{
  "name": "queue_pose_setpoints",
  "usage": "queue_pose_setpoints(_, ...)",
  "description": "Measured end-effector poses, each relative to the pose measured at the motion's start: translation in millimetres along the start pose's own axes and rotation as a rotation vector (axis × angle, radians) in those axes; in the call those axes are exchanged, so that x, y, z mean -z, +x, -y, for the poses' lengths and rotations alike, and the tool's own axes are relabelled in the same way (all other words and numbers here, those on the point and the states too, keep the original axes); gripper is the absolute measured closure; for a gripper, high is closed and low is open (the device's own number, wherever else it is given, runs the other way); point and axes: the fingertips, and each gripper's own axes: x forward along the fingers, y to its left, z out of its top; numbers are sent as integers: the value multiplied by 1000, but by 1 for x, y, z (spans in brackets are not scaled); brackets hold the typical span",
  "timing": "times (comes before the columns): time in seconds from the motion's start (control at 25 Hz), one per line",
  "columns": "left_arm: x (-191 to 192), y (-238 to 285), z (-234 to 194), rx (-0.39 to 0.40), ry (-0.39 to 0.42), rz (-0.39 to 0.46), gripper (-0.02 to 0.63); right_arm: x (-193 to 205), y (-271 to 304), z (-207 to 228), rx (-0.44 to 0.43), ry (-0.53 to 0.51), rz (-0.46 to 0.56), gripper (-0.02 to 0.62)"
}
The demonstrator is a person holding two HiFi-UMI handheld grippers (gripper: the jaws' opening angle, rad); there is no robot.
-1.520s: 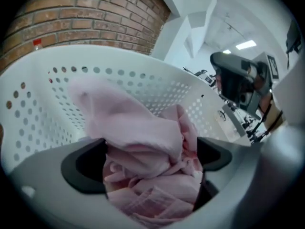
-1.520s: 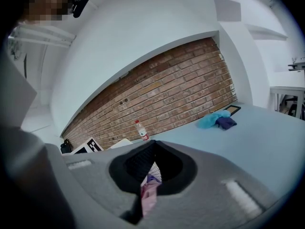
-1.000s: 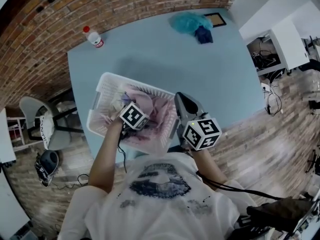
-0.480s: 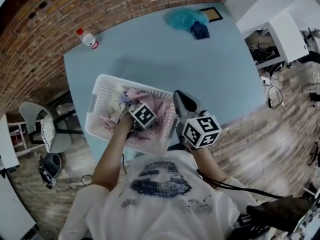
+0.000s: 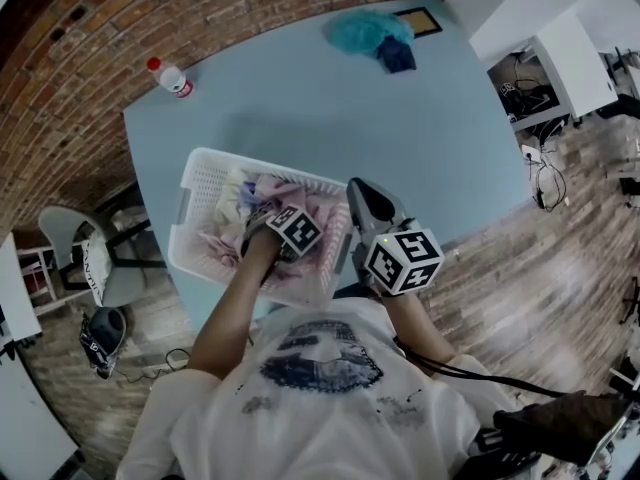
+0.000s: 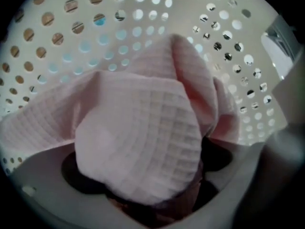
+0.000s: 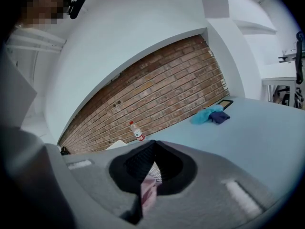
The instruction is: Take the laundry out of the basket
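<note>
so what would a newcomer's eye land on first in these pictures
First the white perforated plastic basket at the light blue table's near left edge, heaped with pale laundry. The left hand-held gripper is down inside it, shut on a pink waffle-weave cloth. A teal cloth heap lies at the far right corner.

Pink waffle-weave towel (image 6: 143, 142): soft matt cloth, gridded and rough in texture, inside the laundry basket (image 6: 71, 32) of white perforated plastic with a faint gloss. Under the basket, smooth matt light-blue tabletop (image 5: 330, 118). Beyond the basket, clear plastic water bottle (image 5: 172, 80); rough red brick wall (image 5: 150, 18); crumpled teal cloth (image 5: 362, 30) and dark blue cloth (image 5: 397, 58). Right of the basket, wood-plank floor (image 5: 520, 268) with a slight sheen.
</note>
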Motion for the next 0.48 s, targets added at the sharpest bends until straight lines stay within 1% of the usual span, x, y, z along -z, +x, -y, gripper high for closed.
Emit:
queue_pose_setpoints(0.08,0,-2,-2,-11,-6,8,30,0,-2,1,2,1,3,597)
queue_pose_setpoints(0.16,-1,-5,-4,-24,-6,24,58,0,-5,2,4,4,6,597)
queue_pose_setpoints(0.24,-4,-9,-4,-31,1,46,105,0,-6,3,6,7,8,597)
queue_pose_setpoints(0.32,-6,-13,-2,-31,9,64,167,1,-8,2,5,9,9,597)
queue_pose_setpoints(0.48,-7,-17,0,-56,27,72,263,0,-11,1,4,5,20,597)
